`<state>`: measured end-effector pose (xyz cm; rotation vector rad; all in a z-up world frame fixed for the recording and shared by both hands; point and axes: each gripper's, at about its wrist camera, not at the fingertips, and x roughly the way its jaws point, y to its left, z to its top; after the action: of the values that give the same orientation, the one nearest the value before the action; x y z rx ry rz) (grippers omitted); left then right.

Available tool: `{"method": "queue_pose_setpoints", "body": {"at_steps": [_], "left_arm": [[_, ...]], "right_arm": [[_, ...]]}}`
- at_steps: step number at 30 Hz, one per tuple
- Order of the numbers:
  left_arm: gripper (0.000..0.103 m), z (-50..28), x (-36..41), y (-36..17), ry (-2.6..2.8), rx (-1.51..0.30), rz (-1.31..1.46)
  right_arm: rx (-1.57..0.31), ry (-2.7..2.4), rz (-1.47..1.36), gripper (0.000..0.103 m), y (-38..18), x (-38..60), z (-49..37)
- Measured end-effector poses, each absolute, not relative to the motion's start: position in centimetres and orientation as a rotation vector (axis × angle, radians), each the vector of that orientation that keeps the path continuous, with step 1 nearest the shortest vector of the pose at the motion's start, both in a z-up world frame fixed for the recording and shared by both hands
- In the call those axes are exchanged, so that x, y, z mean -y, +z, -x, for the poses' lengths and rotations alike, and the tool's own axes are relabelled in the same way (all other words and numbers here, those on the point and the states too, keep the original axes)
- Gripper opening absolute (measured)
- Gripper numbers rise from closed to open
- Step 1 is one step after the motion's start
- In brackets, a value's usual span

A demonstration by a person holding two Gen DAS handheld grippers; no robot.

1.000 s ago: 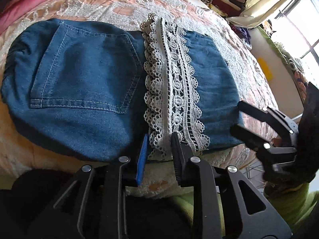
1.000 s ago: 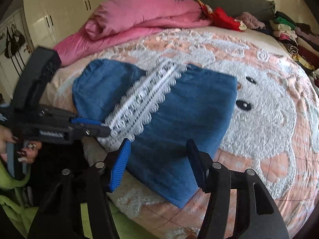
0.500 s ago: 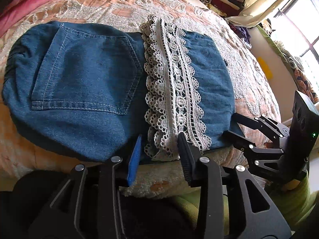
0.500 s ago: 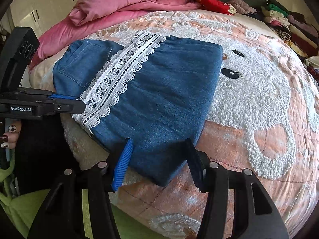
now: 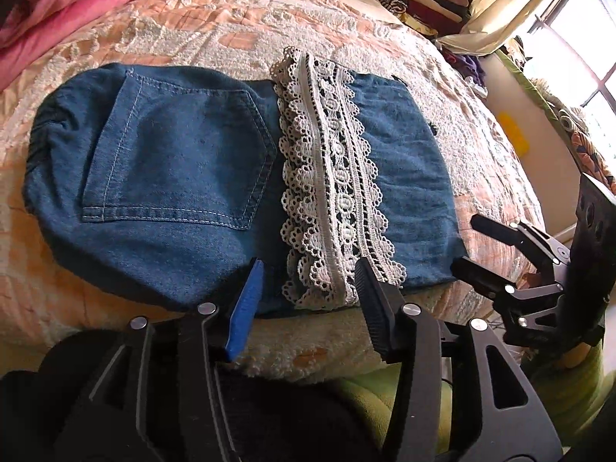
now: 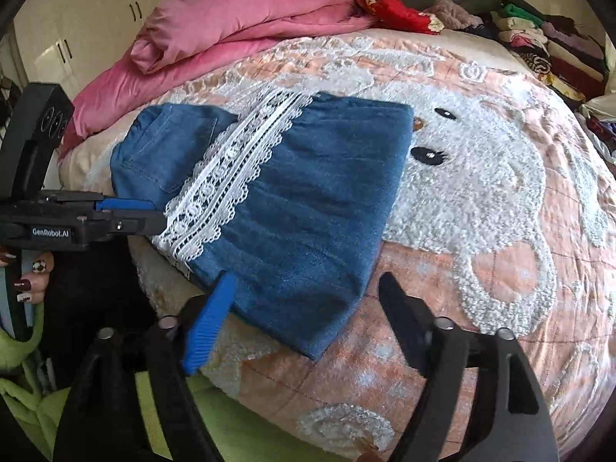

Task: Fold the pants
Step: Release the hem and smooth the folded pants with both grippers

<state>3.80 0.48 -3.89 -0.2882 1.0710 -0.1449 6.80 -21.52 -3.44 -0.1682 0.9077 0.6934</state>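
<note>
Bedspread [image 6: 481, 200] bears folded pants [image 5: 184, 200]; both jaws opening, empty

Free: I saw bare bedspread [image 6: 500, 200] right of the folded pants [image 6: 300, 208] | Blocked: pink quilt [image 6: 231, 27] heaped behind, clothes stacks [image 6: 558, 46] lining the far right edge

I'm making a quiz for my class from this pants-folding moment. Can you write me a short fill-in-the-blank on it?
1. The folded pants are made of blue ____.
2. The white band across them is ____.
3. The bunched blanket behind the pants is ____.
4. Neither the left gripper nor the right gripper grips the pants; both have ____ jaws.

Missing words: denim; lace; pink; open
</note>
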Motion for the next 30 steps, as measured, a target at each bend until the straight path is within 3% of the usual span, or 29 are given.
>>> {"method": "queue_pose_setpoints", "body": {"at_steps": [7,13,17,25,30], "left_arm": [[0.058,-3.4,-0.7,-3.1,-0.134,-1.051,0.28],[0.07,-3.1,-0.8,-2.6,-0.114,-1.046,0.264],[0.084,-2.8,-0.9,-2.0,-0.088,-1.028,0.24],[0.093,-2.2,-2.0,-0.7,-0.026,-0.981,0.215],[0.093,-1.7,-3.2,0.2,0.026,-0.944,0.204]], "right_arm": [[-0.886,0.668,0.161,0.091,-2.7,22.0,-6.7],[-0.872,0.654,0.169,0.096,-2.3,22.1,-6.6],[-0.854,0.651,0.169,0.098,-1.7,22.0,-6.5],[-0.804,0.657,0.17,0.098,0.1,21.6,-6.3],[-0.774,0.667,0.156,0.098,1.6,20.9,-6.8]]}}
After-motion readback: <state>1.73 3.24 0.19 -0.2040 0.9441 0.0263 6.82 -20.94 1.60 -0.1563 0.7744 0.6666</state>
